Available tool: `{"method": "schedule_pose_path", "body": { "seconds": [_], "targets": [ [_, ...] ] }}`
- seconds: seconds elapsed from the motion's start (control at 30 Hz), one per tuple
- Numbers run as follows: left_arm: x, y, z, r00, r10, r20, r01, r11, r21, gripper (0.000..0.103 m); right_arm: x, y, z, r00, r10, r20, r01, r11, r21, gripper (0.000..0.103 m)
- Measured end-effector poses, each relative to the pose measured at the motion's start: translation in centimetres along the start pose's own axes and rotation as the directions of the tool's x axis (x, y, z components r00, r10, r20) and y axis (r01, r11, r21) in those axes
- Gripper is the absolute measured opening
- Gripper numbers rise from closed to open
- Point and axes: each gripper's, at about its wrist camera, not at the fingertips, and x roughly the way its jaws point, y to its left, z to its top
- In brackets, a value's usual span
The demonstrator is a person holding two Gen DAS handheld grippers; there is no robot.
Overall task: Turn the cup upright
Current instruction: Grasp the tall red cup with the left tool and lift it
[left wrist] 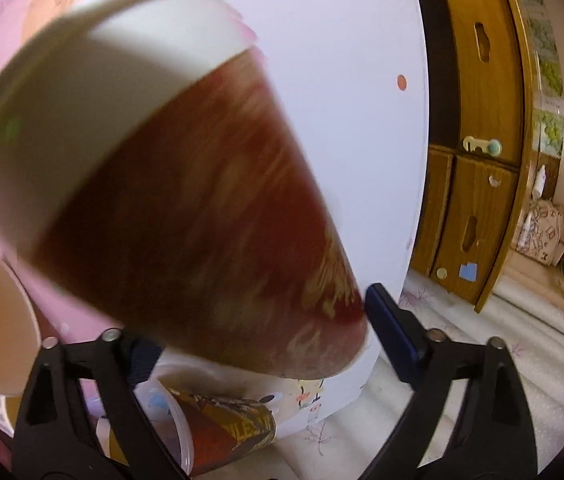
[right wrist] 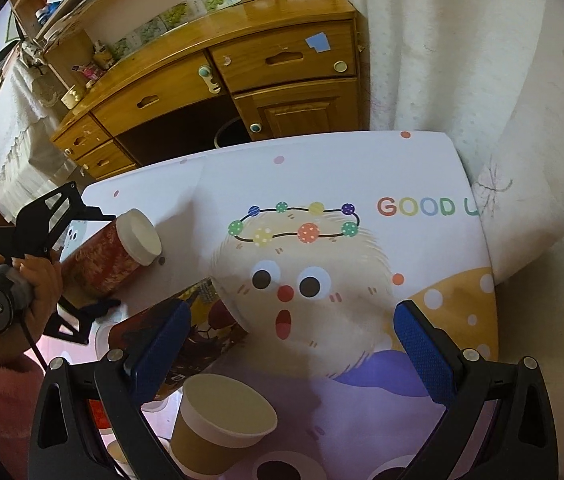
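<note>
The left gripper [right wrist: 82, 268] pinches the red cup [left wrist: 186, 200] near its base, holding it tilted above the cartoon-printed table [right wrist: 421, 264], its white-banded rim [right wrist: 140, 236] pointing away from the hand [right wrist: 38, 284]. In the left wrist view the blurred cup fills most of the frame, hiding much of the table beyond. The right gripper [right wrist: 293, 344] hangs over the table with its blue pads [right wrist: 423, 348] spread wide, nothing between them. Just beside its left pad lies a printed cup [right wrist: 202, 332] on its side, and a tan cup [right wrist: 222, 432] stands upright below it. A wooden desk [right wrist: 242, 68] stands beyond the table.
</note>
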Motion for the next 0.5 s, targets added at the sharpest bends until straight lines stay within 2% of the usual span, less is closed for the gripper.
{"method": "schedule_pose_path", "body": {
  "seconds": [0.13, 0.23, 0.43, 0.5],
  "targets": [
    [-0.9, -0.3, 0.0, 0.999, 0.04, 0.021, -0.041, 0.998, 0.044, 0.079, -0.9, 0.4, -0.1, 1.0, 0.01, 0.001, -0.01, 1.0, -0.001, 0.103],
    [-1.6, -0.2, -0.2, 0.997, 0.078, 0.004, -0.078, 0.995, 0.07, 0.074, -2.2, 1.1, -0.2, 1.0, 0.006, 0.02, -0.006, 1.0, -0.017, 0.103],
    [-4.9, -0.9, -1.8, 0.998, 0.065, -0.022, -0.06, 0.982, 0.181, 0.072, -5.5, 2.4, -0.6, 0.998, 0.019, 0.054, -0.018, 1.0, -0.016, 0.103],
    [-6.6, -1.3, -2.4, 0.998, 0.04, -0.037, -0.031, 0.973, 0.228, 0.071, -6.6, 2.8, -0.9, 0.997, 0.035, 0.062, -0.036, 0.999, 0.005, 0.103]
  ]
}}
